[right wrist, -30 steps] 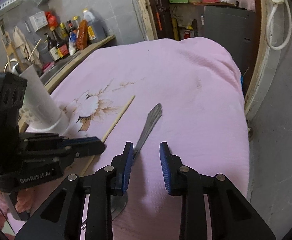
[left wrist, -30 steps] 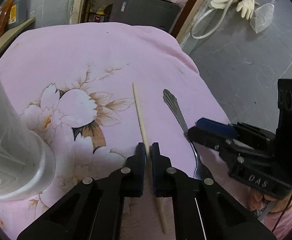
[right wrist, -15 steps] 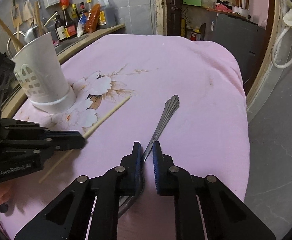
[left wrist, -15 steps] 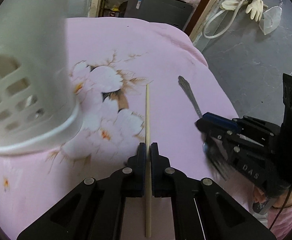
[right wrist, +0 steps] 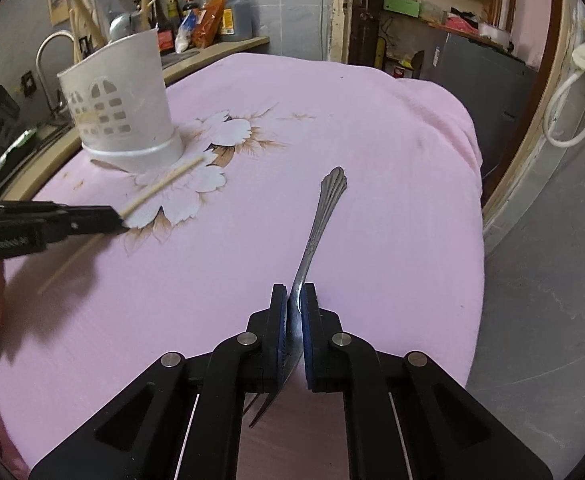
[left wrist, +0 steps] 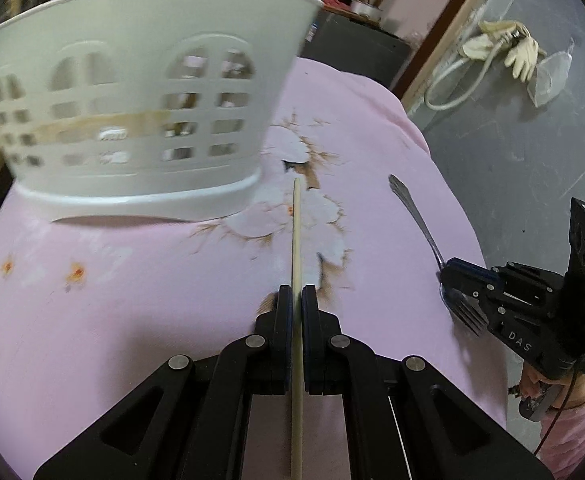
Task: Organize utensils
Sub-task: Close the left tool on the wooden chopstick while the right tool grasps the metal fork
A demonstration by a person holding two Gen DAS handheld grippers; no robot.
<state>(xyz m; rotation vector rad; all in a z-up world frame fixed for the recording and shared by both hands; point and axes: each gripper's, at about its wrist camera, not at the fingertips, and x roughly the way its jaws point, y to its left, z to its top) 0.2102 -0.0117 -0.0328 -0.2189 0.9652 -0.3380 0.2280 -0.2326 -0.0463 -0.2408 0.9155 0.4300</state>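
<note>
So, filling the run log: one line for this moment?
left tool: shut on chopstick | right tool: shut on fork | holder: upright

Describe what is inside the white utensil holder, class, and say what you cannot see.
Wooden sticks rise above the rim of the white utensil holder. Through its cut-out windows only blurred shapes show; the solid walls hide the bottom, so any other contents cannot be told.

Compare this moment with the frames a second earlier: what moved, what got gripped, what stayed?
The right gripper, open beside the silver metal fork before, has just closed on it near the tines. The left gripper, clamping the pale wooden chopstick throughout, carried it toward the white perforated plastic utensil holder. The holder stayed on the pink floral cloth.
</note>
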